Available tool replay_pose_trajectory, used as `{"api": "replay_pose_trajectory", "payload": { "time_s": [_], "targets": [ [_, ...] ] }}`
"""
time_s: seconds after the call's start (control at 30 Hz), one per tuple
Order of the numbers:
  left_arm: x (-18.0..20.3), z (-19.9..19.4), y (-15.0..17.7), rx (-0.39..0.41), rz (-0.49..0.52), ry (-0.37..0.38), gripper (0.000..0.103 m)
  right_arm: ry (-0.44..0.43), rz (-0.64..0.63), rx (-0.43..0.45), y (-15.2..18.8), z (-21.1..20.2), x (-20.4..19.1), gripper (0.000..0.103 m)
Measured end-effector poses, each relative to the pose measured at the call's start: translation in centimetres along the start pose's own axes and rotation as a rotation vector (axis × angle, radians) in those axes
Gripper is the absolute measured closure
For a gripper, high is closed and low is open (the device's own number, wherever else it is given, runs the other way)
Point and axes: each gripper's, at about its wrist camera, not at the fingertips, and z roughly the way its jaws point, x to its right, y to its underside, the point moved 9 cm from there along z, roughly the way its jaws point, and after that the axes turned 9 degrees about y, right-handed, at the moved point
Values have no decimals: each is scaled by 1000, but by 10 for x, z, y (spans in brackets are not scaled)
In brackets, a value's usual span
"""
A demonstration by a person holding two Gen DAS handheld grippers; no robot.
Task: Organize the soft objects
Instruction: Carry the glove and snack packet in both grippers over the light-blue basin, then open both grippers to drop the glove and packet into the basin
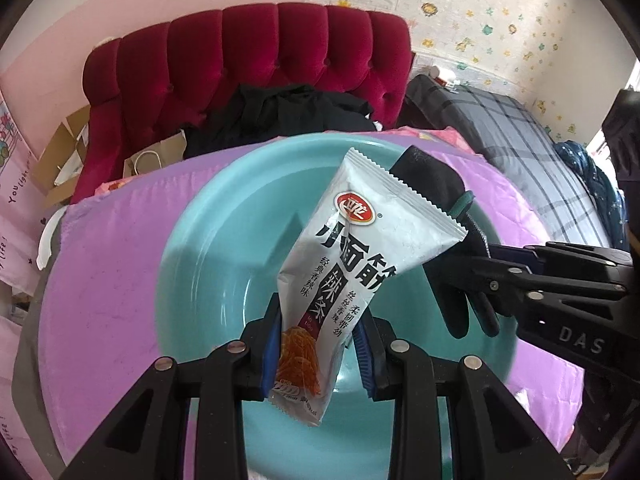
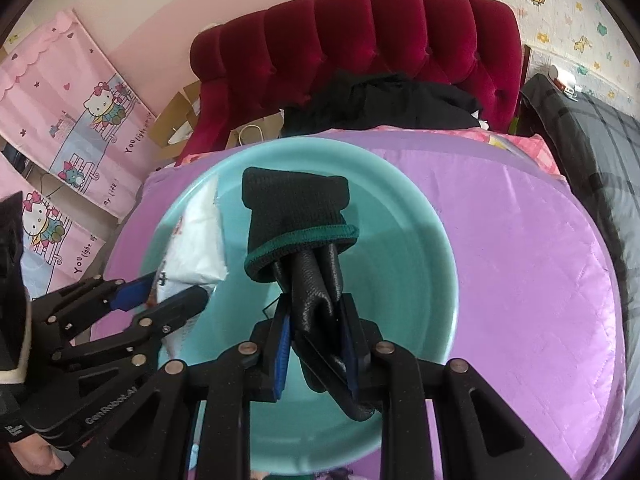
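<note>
Above the teal basin (image 1: 192, 248), both grippers hold their loads over the round, smooth plastic bowl, which sits on a quilted purple cover (image 1: 100, 264).

The left gripper (image 1: 316, 348) has its blue-padded jaws clamped on the lower end of a snack packet (image 1: 352, 240) — a glossy white foil pouch with a red oval logo, bold black Chinese characters and a photo of orange strips near the bottom. Its long axis runs from the jaws up and away toward the basin's far rim, leaning to the right, with the serrated top seam at the far end. In the right wrist view the same packet (image 2: 196, 236) shows only its crinkled white back, over the basin's left side.

The right gripper (image 2: 316, 344) is closed on a black work glove (image 2: 296, 204): the textured, rubbery fingers are pinched between the pads, and the knitted cuff with its green-edged hem points away toward the basin's far rim. From the left wrist view the glove (image 1: 436, 184) hangs just behind the packet's upper right corner.

Beyond the basin stand a tufted red velvet headboard (image 1: 248, 52) and a heap of black clothing (image 1: 276, 116).
</note>
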Motion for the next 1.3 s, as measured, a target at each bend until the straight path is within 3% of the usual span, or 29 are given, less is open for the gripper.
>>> {"api": "replay_pose_trajectory", "payload": {
  "time_s": [0.33, 0.53, 0.6, 0.67, 0.7, 0.77, 0.83, 0.9, 1.3],
  "targets": [
    [-12, 30, 2, -25, -4, -31, 67, 11, 25, -39, -6, 36, 1, 77],
    [-12, 24, 1, -2, 5, -47, 65, 15, 24, -23, -9, 34, -2, 62],
    [-14, 21, 1, 2, 0, -73, 54, 26, 17, -4, -11, 29, -3, 57],
    [-15, 18, 1, 12, 4, -93, 18, 39, 12, 11, -14, 24, -4, 49],
    [-15, 15, 0, 23, 6, -102, 11, 48, 5, 21, -15, 21, -5, 45],
    [-15, 7, -2, 53, 9, -112, 1, 62, -1, 40, -16, 15, -6, 21],
    [-15, 0, -2, 69, 13, -126, 0, 66, -5, 61, -17, 9, -8, 8],
    [-14, -5, 1, 77, 25, -138, 0, 77, -5, 82, -15, 2, -8, 1],
    [-12, -54, 33, 106, 39, -187, 0, 137, -26, 134, 10, -43, -6, 0]
  ]
}}
